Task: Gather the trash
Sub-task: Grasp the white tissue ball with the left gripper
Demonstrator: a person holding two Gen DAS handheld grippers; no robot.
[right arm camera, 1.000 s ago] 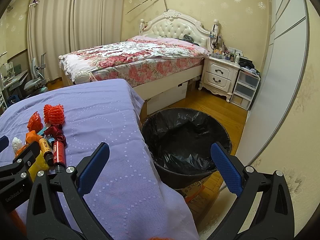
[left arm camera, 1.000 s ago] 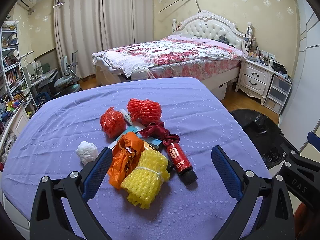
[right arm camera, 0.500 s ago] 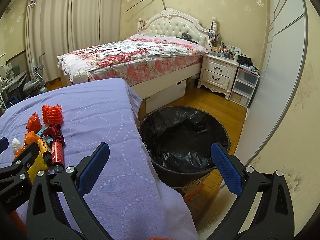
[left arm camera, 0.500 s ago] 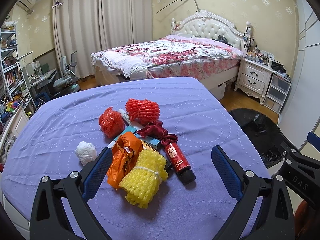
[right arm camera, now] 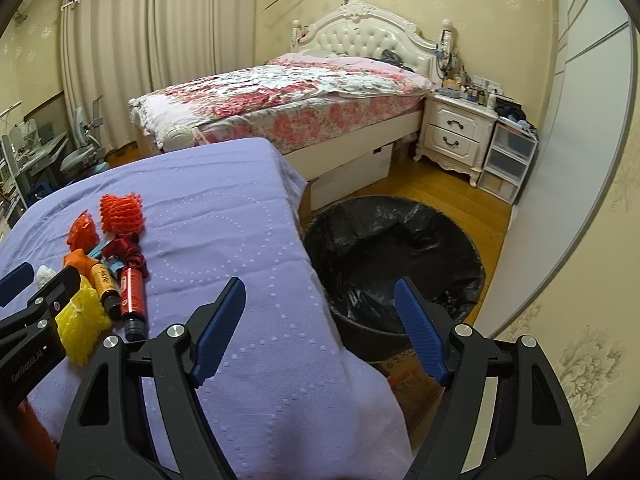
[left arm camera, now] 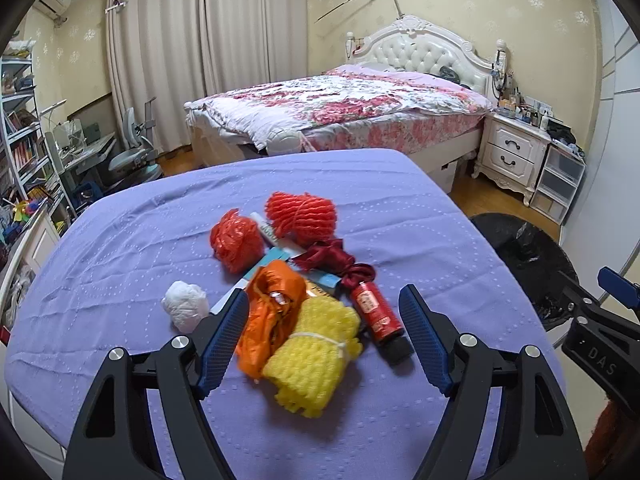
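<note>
A pile of trash lies on the purple table (left arm camera: 120, 248): a yellow foam net (left arm camera: 316, 352), an orange plastic bag (left arm camera: 272, 312), a red bottle (left arm camera: 378, 316), a dark red ribbon (left arm camera: 332, 256), two red-orange nets (left arm camera: 300, 212), a white paper wad (left arm camera: 185, 309). My left gripper (left arm camera: 322, 320) is open and empty, its fingers on either side of the yellow net and orange bag, just above them. My right gripper (right arm camera: 320, 316) is open and empty over the table's right edge, beside the black-lined trash bin (right arm camera: 392, 248). The pile also shows in the right wrist view (right arm camera: 104, 272).
A bed (left arm camera: 352, 112) stands beyond the table, with a white nightstand (left arm camera: 512, 152) and plastic drawers (left arm camera: 560, 184) to its right. A desk chair (left arm camera: 132, 152) and bookshelves (left arm camera: 20, 140) are at left. The bin (left arm camera: 528, 264) sits on the wooden floor right of the table.
My left gripper has moved forward and down toward the pile, so the yellow net and orange bag now lie between its fingers. My right gripper has shifted slightly.
</note>
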